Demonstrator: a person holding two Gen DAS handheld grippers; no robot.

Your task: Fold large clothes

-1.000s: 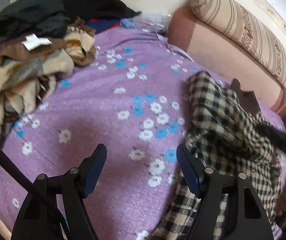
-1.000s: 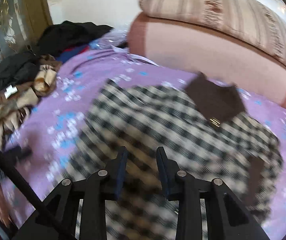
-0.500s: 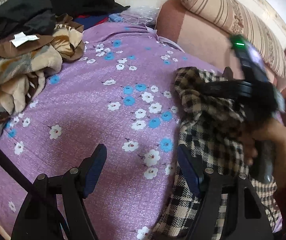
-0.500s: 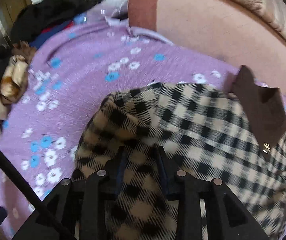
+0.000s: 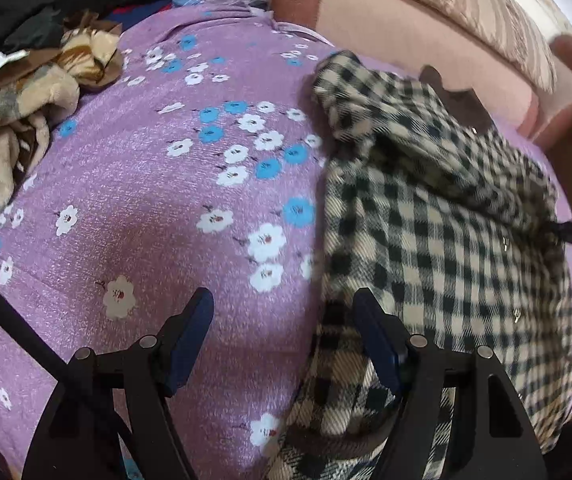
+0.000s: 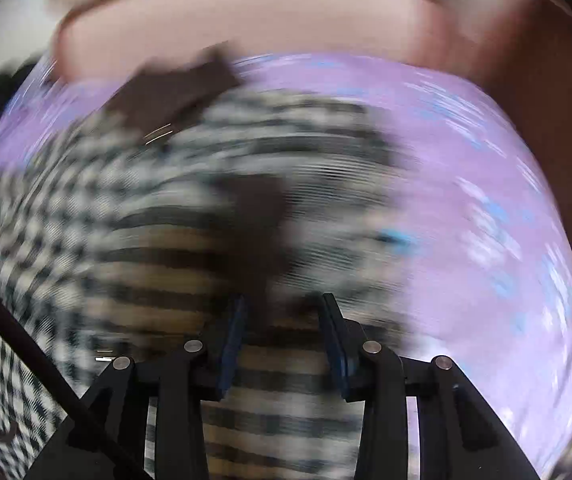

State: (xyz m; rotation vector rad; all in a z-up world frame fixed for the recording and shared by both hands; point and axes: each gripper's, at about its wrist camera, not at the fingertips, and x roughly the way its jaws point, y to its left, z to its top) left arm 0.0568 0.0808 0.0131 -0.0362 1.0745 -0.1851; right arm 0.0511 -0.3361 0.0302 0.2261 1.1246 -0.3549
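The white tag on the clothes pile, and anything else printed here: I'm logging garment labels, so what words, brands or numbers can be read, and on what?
None can be read.
White tag on the clothes pile: too small to show any print.
Checked coat: no label shows, only small metal snaps.
Right wrist view: blurred by motion, nothing legible.

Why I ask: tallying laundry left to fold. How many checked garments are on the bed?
1. The checked coat lies on the right side of the purple bedspread. The heap of other clothes at the left could hide more.
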